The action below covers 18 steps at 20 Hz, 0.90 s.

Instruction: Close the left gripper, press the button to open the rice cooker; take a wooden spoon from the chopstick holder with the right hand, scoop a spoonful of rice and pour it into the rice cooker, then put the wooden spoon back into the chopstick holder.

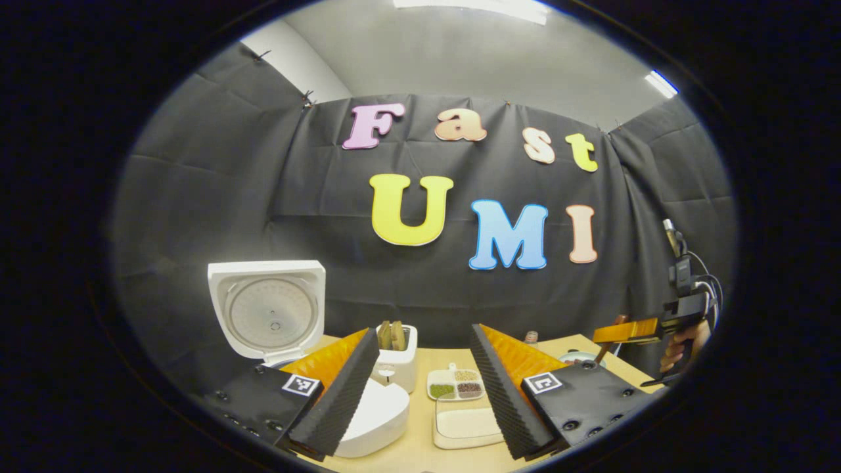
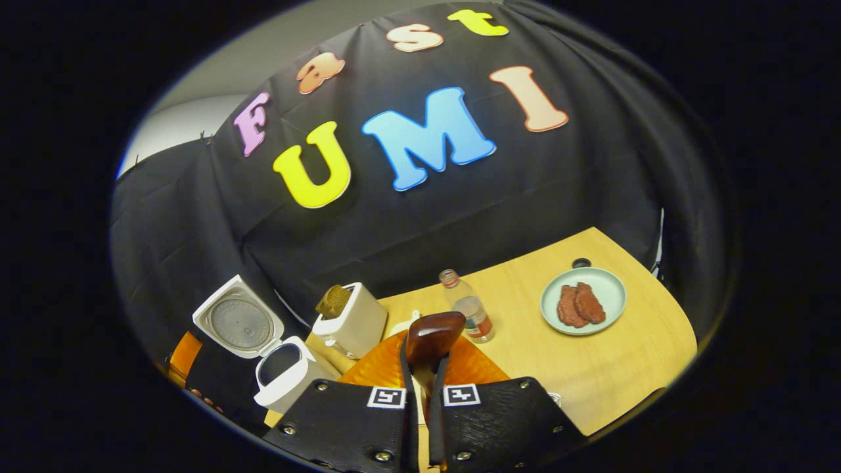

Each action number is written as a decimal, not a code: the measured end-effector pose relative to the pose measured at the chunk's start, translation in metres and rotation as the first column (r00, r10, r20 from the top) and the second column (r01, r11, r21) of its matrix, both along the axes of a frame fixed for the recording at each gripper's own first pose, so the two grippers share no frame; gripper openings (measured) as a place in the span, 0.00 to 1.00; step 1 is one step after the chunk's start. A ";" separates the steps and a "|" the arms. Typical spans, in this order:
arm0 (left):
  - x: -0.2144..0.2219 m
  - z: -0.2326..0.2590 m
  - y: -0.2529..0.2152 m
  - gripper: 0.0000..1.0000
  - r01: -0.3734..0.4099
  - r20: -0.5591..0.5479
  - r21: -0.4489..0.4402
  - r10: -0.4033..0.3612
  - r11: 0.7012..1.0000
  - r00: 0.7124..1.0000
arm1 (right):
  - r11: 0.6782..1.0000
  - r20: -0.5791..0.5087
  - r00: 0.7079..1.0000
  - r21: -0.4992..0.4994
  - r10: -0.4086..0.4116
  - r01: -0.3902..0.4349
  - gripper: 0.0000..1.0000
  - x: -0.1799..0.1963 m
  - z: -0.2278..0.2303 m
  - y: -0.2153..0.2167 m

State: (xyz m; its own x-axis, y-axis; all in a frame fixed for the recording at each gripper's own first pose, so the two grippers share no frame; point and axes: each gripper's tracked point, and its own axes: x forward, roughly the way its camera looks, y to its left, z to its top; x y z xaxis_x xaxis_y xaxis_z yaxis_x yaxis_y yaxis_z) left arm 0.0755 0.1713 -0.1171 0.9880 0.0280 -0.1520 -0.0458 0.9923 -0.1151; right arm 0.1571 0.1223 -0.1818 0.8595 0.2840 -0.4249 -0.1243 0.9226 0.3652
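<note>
The right tool [image 2: 422, 394] is pinching the wooden spoon [image 2: 430, 338] by its handle, fingers pressed nearly together; the bowl rises at 12 o'clock, its long axis running straight out along the fingers. No rice can be made out in the bowl. From this tool the rice cooker [image 2: 286, 374] lies at about 9 to 10 o'clock, lid [image 2: 238, 323] swung up and pot mouth bare, so the button step looks done. The chopstick holder [image 2: 351, 322] stands at 11 o'clock, just beside the cooker. A divided tray of grains [image 1: 454, 384] sits on the counter [image 2: 624, 355] near the holder, and I judge the scoop comes from there or from the shallow dish [image 1: 466, 424] before it.

The left tool [image 1: 420, 387] hangs spread wide, holding nothing, with the cooker at its 9 o'clock. The right tool is the one for the job. A bottle [image 2: 468, 312] stands close at 1 o'clock and could be clipped; the plate [image 2: 583, 301] at 2 o'clock is well apart, with bare counter around it.
</note>
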 end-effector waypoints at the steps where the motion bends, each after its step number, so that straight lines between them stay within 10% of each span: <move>1: -0.001 0.000 0.006 0.97 -0.002 0.002 0.009 0.002 1.000 1.000 | 0.999 0.006 1.000 -0.026 0.027 -0.026 0.06 0.006 -0.005 0.016; 8: -0.014 -0.003 0.033 0.97 -0.015 0.014 0.034 0.015 0.999 1.000 | 0.968 -0.032 0.992 -0.219 0.119 -0.123 0.07 0.042 -0.090 0.082; 14: -0.029 -0.014 0.061 0.96 -0.060 0.007 0.055 0.060 0.997 0.998 | 0.873 -0.015 0.982 -0.455 0.188 -0.174 0.07 0.047 -0.142 0.101; 18: -0.033 -0.025 0.075 0.97 -0.066 -0.023 0.059 0.068 0.996 0.997 | 0.921 -0.057 0.978 -0.328 0.202 -0.209 0.07 0.030 -0.156 0.134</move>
